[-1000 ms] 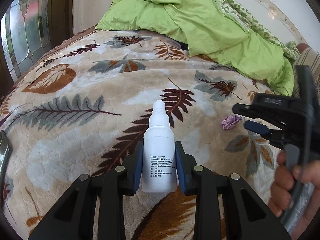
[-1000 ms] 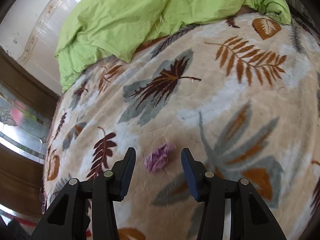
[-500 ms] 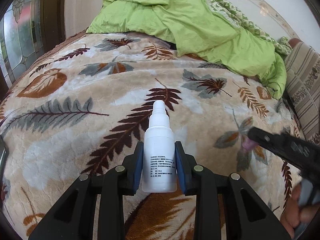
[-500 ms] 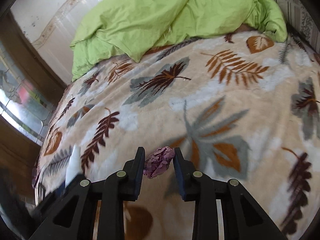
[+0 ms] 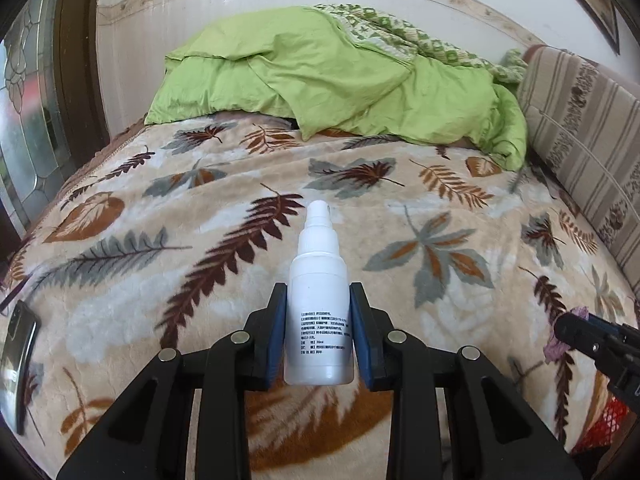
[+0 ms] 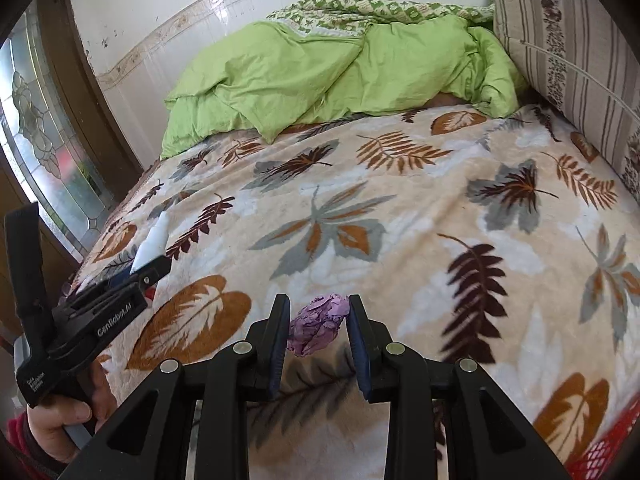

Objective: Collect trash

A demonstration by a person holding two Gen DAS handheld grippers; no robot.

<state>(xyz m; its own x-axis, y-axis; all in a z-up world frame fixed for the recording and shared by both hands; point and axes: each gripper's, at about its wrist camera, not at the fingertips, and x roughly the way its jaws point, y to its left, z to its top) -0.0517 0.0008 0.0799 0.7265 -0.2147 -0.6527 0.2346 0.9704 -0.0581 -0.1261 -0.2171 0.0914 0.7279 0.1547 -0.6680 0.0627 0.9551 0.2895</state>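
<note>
The left gripper (image 5: 318, 336) is clenching a white spray bottle (image 5: 319, 304) between its blue pads, the nozzle pointing forward past the fingertips and the labelled body sitting squarely between the two fingers. The right gripper (image 6: 318, 334) is gripping a crumpled purple paper wad (image 6: 318, 324), which is sitting between its pads near the fingertips and touching both. Both grippers are hanging above a leaf-print blanket (image 5: 400, 220) covering the bed, with a green duvet (image 5: 340, 92) lying well ahead of the fingers. A dark phone (image 5: 18, 356) is lying on the blanket to the far left of the left fingers. A hand (image 6: 60, 420) is holding the left gripper's handle.
</note>
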